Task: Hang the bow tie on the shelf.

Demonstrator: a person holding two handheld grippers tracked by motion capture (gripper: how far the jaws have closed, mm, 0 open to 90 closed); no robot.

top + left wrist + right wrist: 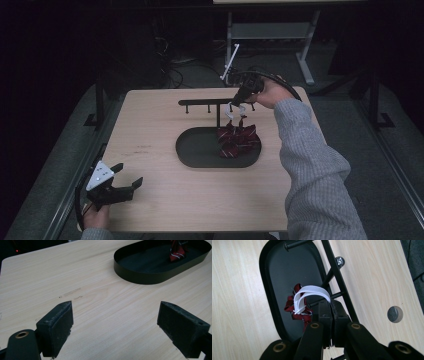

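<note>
While the right gripper (331,305) pinches the white elastic loop (310,293) beside the rack's peg (325,299), seemingly to hook it there, the striped bow tie (238,140) dangles over the tray (197,150); the left gripper (131,185) gapes empty.

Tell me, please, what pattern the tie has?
The tie is dark red with thin light stripes, clearest in the high view.

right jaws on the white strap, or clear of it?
Touching. In the right gripper view the right gripper has its jaws shut on the end of the white strap.
</note>
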